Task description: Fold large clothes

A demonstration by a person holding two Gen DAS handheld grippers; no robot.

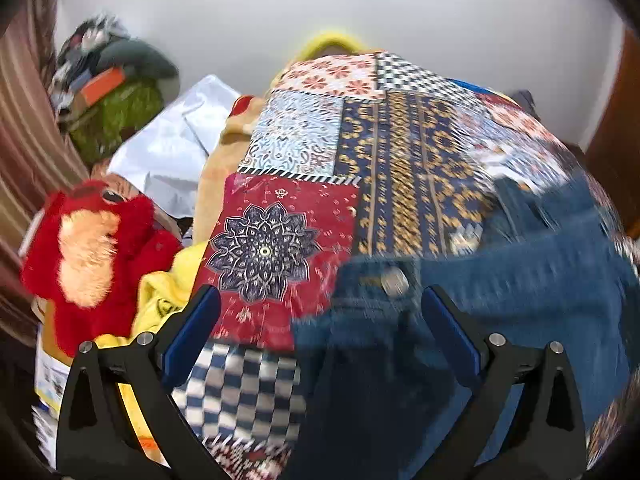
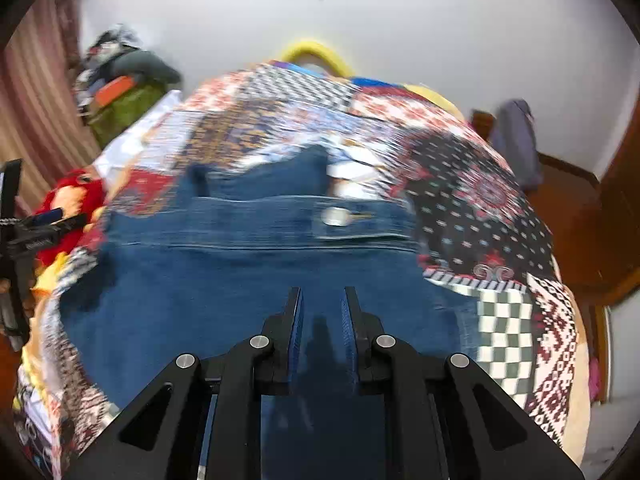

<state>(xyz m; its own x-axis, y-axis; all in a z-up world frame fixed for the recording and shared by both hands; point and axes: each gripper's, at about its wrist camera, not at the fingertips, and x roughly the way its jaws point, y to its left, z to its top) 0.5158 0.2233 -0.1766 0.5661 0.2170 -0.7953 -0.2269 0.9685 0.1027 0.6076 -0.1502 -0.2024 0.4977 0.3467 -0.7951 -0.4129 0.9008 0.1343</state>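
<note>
Blue denim jeans (image 1: 500, 280) lie on a patchwork bedspread (image 1: 304, 148), waistband with a metal button (image 1: 394, 280) facing away. My left gripper (image 1: 320, 300) is open wide, its blue-padded fingers straddling the waistband near the button, holding nothing. In the right wrist view the jeans (image 2: 224, 280) spread across the bedspread (image 2: 480, 200), button (image 2: 336, 216) ahead. My right gripper (image 2: 322, 300) hovers over the denim with its jaws narrowly apart; whether cloth is pinched between them is unclear. The left gripper's frame (image 2: 24, 236) shows at the left edge.
A red plush toy (image 1: 92, 248), yellow cloth (image 1: 168, 292) and white sheet (image 1: 172, 148) lie left of the bedspread. A pile of bags and clothes (image 1: 112, 92) stands by the striped curtain (image 1: 24, 128). A wooden door (image 2: 616, 200) is at the right.
</note>
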